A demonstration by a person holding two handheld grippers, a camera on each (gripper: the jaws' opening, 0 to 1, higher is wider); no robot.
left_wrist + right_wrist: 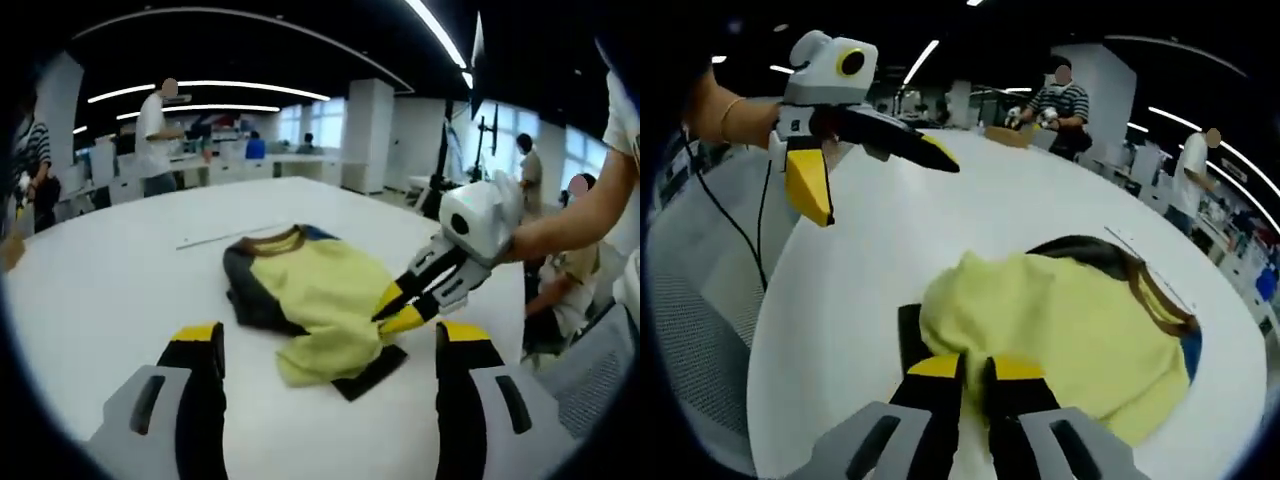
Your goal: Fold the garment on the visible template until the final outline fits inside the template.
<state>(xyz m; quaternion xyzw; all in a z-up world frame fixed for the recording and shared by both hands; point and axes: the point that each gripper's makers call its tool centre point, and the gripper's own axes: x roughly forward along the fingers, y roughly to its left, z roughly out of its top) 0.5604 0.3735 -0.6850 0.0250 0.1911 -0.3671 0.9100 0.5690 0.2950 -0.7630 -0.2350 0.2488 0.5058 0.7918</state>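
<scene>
White table [120,250] mid-frame: shirt [310,290] partly folded, still bunched, right gripper [975,368] clamped on its hem, left gripper [325,340] apart, empty; template unclear.

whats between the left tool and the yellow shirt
Bare white table: in the left gripper view, the open left tool hangs short of the crumpled yellow shirt.

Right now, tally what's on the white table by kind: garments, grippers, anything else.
Garments: 1, the yellow shirt
Grippers: 2, the right gripper pinching the shirt's edge, the left gripper open above the table
Thin line marking on the table: 1
Total: 4
</scene>
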